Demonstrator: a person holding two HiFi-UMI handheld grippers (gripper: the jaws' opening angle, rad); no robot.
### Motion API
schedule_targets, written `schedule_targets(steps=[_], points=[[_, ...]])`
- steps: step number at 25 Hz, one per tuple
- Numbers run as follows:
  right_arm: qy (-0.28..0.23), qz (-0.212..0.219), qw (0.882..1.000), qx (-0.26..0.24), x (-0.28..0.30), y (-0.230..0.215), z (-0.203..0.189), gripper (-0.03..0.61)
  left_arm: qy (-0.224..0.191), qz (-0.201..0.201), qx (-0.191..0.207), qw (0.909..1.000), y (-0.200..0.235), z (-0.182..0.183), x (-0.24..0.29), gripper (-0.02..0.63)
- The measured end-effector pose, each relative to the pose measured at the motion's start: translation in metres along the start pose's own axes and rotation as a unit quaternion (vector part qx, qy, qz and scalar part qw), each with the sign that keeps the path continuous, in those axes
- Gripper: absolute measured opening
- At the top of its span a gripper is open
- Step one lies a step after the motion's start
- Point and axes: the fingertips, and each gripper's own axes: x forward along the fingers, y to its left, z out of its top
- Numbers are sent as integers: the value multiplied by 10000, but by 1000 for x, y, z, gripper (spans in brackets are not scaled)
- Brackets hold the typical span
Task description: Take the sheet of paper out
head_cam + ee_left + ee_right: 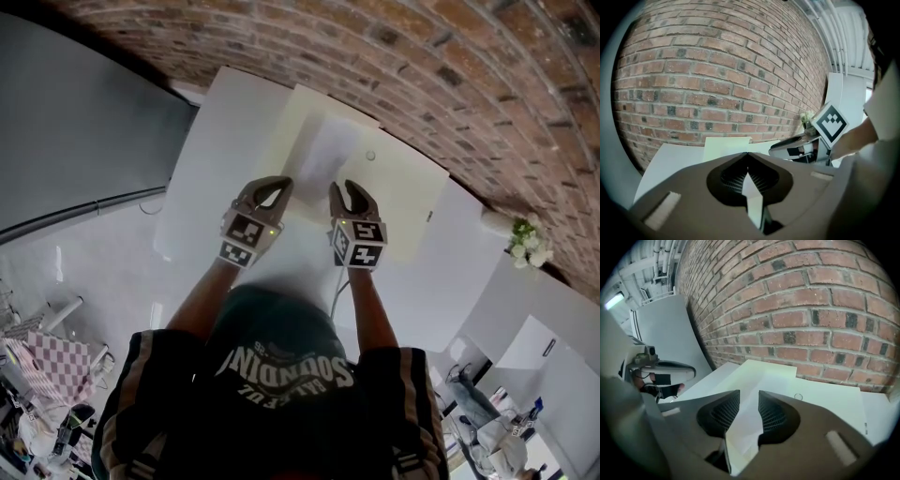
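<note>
Paper (323, 156) looked thin, limp, crease-prone | grip belonged on its near edge | left gripper (747, 155) pinched that edge | right gripper (749, 393) gaped loosely around it

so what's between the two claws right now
The near edge of the sheet of paper, over a cream folder; the head view shows it running from left claw to right claw.

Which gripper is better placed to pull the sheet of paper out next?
Left, probably. The left gripper has its jaws closed on the sheet of paper, so it can pull; the right gripper has its jaws apart around the sheet, not pressing.
</note>
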Motion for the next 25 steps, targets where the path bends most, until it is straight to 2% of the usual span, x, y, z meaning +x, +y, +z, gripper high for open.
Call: schedule_targets(steps=[8,19,25], points=[[587,-19,9982,155,25,-18,-21,129,69,90,-100,9999,6,-9,-6,11],[1533,80,9878,243,61,-37,-47,138,149,247,-192,9994,15,-18,-18,11],[1867,74,9820,265,80,-45,-57,138,186,340,-251,9989,20,-24,-24,11]])
